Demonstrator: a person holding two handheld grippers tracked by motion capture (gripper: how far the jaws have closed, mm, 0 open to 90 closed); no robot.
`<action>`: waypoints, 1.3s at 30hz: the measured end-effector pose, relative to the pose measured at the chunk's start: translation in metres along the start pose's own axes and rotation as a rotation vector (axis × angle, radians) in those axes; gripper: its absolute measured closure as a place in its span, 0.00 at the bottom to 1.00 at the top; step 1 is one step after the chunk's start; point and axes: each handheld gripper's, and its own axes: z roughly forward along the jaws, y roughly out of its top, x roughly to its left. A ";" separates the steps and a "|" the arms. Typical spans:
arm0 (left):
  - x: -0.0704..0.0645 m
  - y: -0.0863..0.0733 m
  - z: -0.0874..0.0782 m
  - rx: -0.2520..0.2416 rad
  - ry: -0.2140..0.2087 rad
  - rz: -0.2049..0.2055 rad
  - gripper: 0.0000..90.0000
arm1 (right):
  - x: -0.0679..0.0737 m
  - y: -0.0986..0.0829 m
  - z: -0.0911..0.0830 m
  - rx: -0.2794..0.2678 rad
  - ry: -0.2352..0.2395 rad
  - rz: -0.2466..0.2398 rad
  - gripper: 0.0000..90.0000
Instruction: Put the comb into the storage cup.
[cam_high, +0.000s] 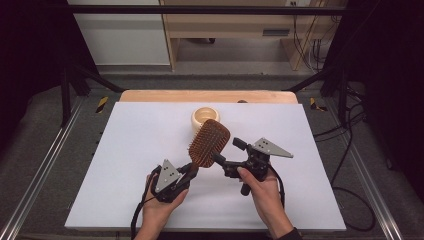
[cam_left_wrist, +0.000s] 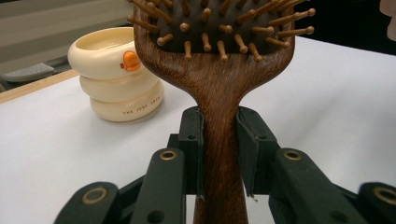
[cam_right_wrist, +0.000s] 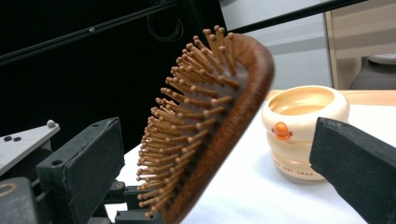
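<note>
I have the wooden paddle hairbrush (cam_high: 208, 142) clenched in my left gripper (cam_high: 189, 172), the two pads pressed flat against either side of the narrow handle (cam_left_wrist: 219, 140) just below where it widens into the head, and the brush stands up off the white table (cam_high: 130, 150), lifted clear of it, with its head tilted away from me toward the cream ringed cup (cam_high: 205, 118) that sits near the far middle of the table. My right gripper (cam_high: 226, 151) is released, its jaws spread wide on either side of the brush head (cam_right_wrist: 205, 126), with the bristle face turned toward one jaw and the smooth back toward the other; neither pad seems to touch yet, though I cannot be sure at the lower edge. I judge the brush to be light and fully rigid, solid wood with a hard polished finish that could slide between hard pads if I squeeze on the rounded back. The wooden pins (cam_right_wrist: 187, 116) are thin and set in a soft cushion, so they would likely bend or give under a clamp and offer a poor, springy seat. If I take it with the right side, I would rather close across the two long edges of the head, or lower on the neck, than across pins and back. The handle is the surest place, straight-sided and narrow enough for a firm hold.
</note>
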 end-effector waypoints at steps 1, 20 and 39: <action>-0.001 0.000 0.000 0.000 -0.004 0.001 0.80 | 0.000 0.000 0.001 0.000 0.005 0.006 0.04; -0.015 -0.001 0.005 0.001 -0.035 0.041 0.80 | -0.004 -0.001 0.002 -0.012 0.054 0.100 0.17; -0.025 -0.002 0.008 0.010 -0.052 0.068 0.80 | -0.011 0.000 0.000 -0.023 0.071 0.178 0.29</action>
